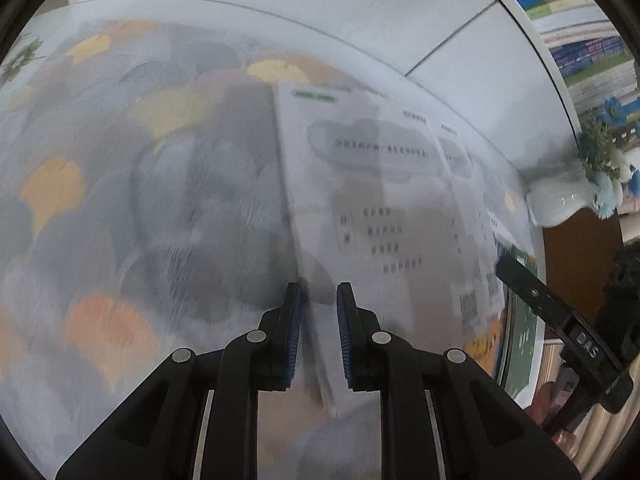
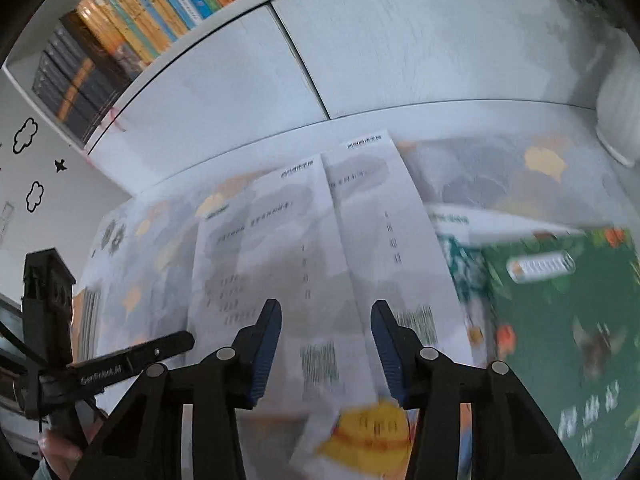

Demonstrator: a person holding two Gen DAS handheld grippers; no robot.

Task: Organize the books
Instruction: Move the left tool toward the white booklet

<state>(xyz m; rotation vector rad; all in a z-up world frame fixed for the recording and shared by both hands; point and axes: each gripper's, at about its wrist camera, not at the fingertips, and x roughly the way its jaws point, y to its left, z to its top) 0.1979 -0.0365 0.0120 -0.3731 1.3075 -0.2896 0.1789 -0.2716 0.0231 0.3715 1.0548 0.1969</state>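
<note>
A bench (image 1: 100, 220) under a glossy cloth printed w/ grey, yellow and orange leaf shapes stands against white cabinet doors (image 2: 280, 80). Above the doors, a shelf of upright books (image 2: 132, 28) w/ orange, blue and dark spines; titles too small to read. Both views are motion-blurred.

White booklets (image 1: 372, 200) lie fanned and overlapping on the cloth, thin paper w/ grey cloud shapes, rows of dark print and QR-type squares; the text can't be made out. In the right wrist view a green book (image 2: 560, 320) w/ leaf and insect artwork lies just right of the booklets, cut off by the frame edge. A yellow round shape at the booklets' near edge is too blurred to identify.

Left hand-held gripper (image 1: 319, 308): black arms, blue ribbed pads, nearly pressed together, pinching the near edge of one white booklet, whose thin page edge runs down between the pads. Right hand-held gripper (image 2: 326, 328): same build, jaws spread w/ a clear gap, over the booklets, pads pressing nothing.

At far right of the left view, a white ceramic vase (image 1: 560, 200) w/ blue flowers, partly cut off.
</note>
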